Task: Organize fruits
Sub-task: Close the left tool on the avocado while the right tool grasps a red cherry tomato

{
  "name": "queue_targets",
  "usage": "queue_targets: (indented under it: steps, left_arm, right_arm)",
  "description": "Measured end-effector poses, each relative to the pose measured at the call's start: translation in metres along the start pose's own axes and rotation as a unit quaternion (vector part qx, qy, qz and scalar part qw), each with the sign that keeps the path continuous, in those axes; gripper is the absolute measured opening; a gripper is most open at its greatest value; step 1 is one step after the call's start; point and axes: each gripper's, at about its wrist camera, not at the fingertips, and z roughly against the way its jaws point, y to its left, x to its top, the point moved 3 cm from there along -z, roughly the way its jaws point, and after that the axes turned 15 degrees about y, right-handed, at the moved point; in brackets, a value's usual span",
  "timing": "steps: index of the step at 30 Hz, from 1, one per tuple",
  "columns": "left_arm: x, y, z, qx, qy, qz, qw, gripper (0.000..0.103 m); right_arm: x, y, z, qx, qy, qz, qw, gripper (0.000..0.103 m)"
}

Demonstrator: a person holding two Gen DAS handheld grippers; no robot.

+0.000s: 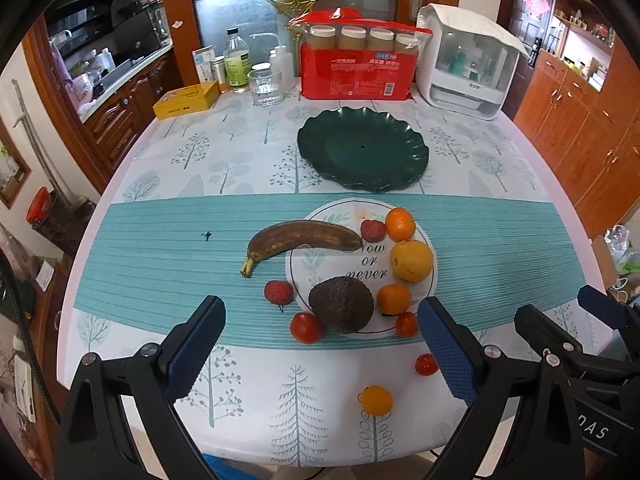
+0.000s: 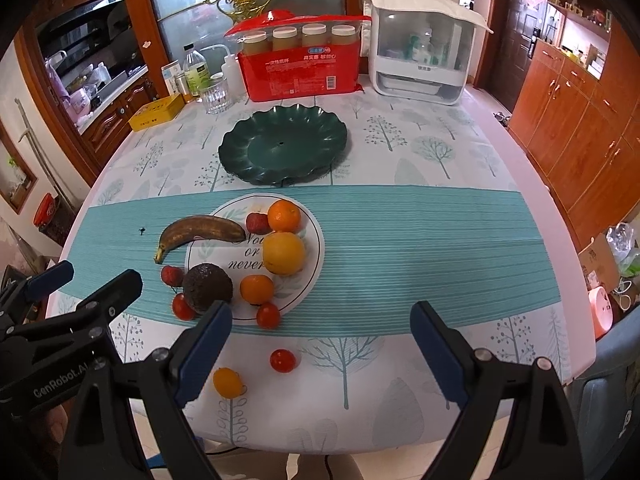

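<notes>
An empty dark green scalloped plate [image 1: 362, 148] [image 2: 283, 145] sits at mid table. In front of it, fruits lie loose on the tablecloth: a brown banana [image 1: 300, 238] [image 2: 200, 232], a dark avocado [image 1: 341, 304] [image 2: 207, 287], a yellow orange [image 1: 412, 261] [image 2: 283, 253], small oranges [image 1: 400, 224] [image 1: 394, 299], lychees [image 1: 279, 291], cherry tomatoes [image 1: 306, 327] [image 1: 426, 364] [image 2: 283, 360] and a small yellow fruit [image 1: 375, 400] [image 2: 227, 382]. My left gripper [image 1: 320, 344] is open and empty above the near fruits. My right gripper [image 2: 322, 344] is open and empty to their right.
At the back stand a red pack of cups [image 1: 358, 64], a white appliance [image 1: 466, 64], a glass [image 1: 266, 86], bottles [image 1: 237, 62] and a yellow tin [image 1: 187, 100]. Wooden cabinets [image 2: 576, 128] line the right. The table's near edge [image 2: 360, 446] is just below the grippers.
</notes>
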Motion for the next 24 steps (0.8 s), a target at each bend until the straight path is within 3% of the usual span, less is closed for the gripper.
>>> queue_targets:
  steps: [11,24]
  left_arm:
    - [0.016,0.021,-0.002,-0.006,0.006,-0.037,0.9993,0.096]
    - [0.024,0.049,-0.056,-0.036,0.066,-0.091,0.993,0.096]
  right_arm:
    - [0.001,0.021,-0.007,-0.007,0.022,-0.034,0.999,0.091]
    - [-0.015,0.028,-0.052,0.002,0.093,-0.089,0.992,0.091]
